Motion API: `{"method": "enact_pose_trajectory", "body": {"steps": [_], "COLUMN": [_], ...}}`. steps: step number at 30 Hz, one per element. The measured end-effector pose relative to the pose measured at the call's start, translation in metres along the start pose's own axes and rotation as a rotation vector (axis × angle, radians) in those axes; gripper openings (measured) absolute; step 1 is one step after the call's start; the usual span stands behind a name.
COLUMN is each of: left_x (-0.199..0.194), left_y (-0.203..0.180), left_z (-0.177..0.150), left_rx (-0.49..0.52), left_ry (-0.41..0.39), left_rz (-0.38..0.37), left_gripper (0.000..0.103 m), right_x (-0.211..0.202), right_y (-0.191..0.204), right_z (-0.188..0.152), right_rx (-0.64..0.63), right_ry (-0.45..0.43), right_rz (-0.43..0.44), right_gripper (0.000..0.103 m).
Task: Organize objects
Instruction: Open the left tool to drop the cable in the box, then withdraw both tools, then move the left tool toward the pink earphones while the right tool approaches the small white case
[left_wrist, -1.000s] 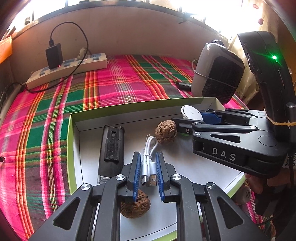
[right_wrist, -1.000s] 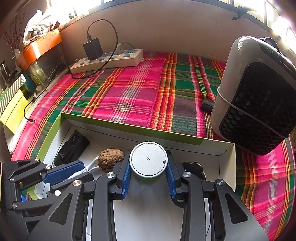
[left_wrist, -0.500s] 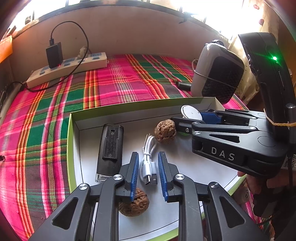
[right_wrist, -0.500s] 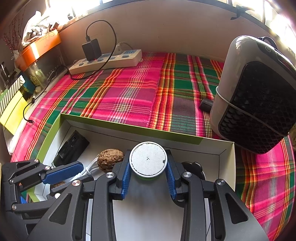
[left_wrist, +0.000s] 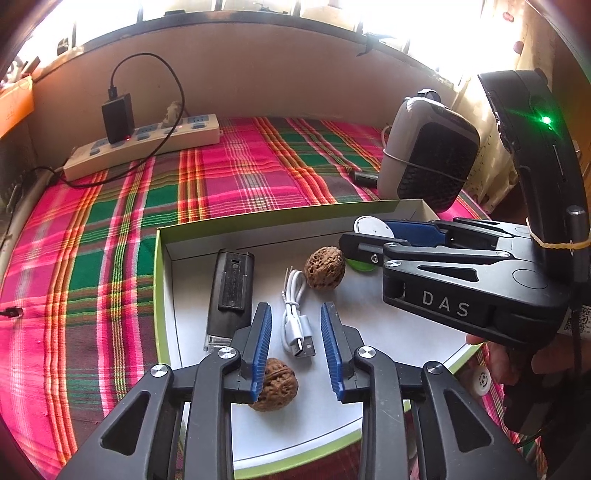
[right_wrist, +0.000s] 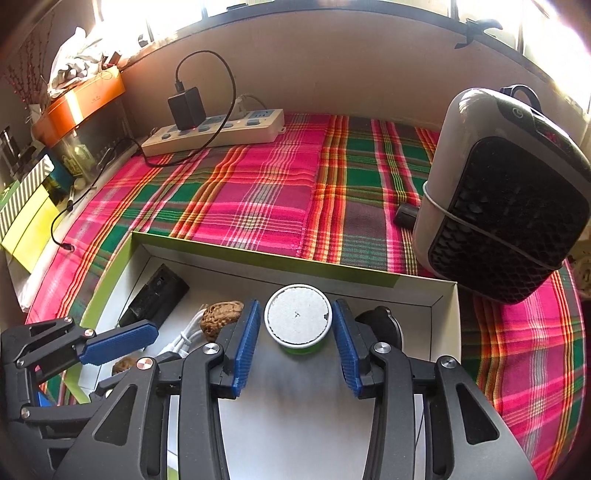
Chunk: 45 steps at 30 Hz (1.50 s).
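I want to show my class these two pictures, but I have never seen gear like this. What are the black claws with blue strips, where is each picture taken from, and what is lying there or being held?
They are hand-held grippers, one in each of a person's hands, each carrying a camera that looks along its two fingers. One picture comes from the left gripper, the other from the right gripper.

A shallow white box sits on a plaid cloth. Inside lie a white USB cable, two walnuts, a black device and a round white-topped tin.

Both grippers are open. The cable and the tin lie between the blue pads, but nothing is held.
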<state>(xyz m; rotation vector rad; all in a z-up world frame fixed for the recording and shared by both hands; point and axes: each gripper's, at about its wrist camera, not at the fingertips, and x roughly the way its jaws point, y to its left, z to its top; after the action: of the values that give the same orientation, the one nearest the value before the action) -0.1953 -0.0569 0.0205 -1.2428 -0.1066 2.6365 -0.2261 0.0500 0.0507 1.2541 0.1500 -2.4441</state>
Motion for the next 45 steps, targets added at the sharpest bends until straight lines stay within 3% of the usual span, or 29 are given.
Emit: {"method": "enact_pose_trajectory", "body": {"steps": [24, 33, 45], "left_x": [-0.065, -0.092, -0.105], "left_y": [-0.008, -0.014, -0.012], "left_z": [-0.025, -0.046, -0.082], "left_rx": [-0.020, -0.009, 0.004], "left_ry": [-0.089, -0.128, -0.108], "left_rz": [0.041, 0.079, 0.092], "left_gripper": [0.026, 0.026, 0.026], "right_x": [-0.052, -0.084, -0.121], "right_y": [0.009, 0.009, 0.006], "right_z": [-0.023, -0.048, -0.098], "right_rx": [0.025, 0.039, 0.098], "right_ry": [-0.077, -0.132, -0.180], "right_rz": [-0.004, -0.019, -0.064], "right_gripper": [0.045, 0.045, 0.045]}}
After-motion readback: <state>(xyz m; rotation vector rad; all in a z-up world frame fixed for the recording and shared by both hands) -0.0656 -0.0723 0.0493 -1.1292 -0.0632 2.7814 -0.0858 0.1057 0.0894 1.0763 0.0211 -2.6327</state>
